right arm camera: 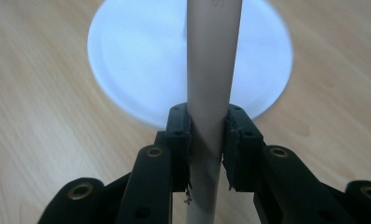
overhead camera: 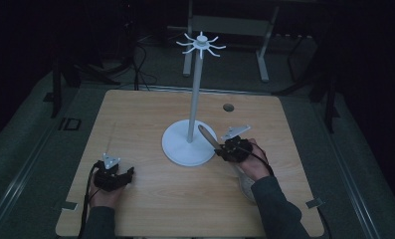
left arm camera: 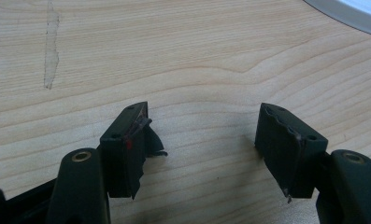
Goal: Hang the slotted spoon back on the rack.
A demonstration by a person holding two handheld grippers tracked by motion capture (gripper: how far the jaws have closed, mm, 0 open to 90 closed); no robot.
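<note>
Jaws first, from the high view: the right gripper [overhead camera: 224, 147] pinches a long pale wooden-handled utensil [overhead camera: 211, 140] whose dark tip reaches over the round base of the tall white hook stand [overhead camera: 190, 144] at mid-bench, while its broad end lies under the hand toward the near edge. The left gripper [overhead camera: 116, 175] rests near the near left corner of the light wooden bench [overhead camera: 150, 109].

Left gripper view: the jaws stand spread, nothing between them, above bare wood.

Right gripper view: the jaws clamp the smooth handle [right arm camera: 212, 93] across its width. Such a thin grip could let it swivel or slip; swinging it might knock the stand's pole.
</note>
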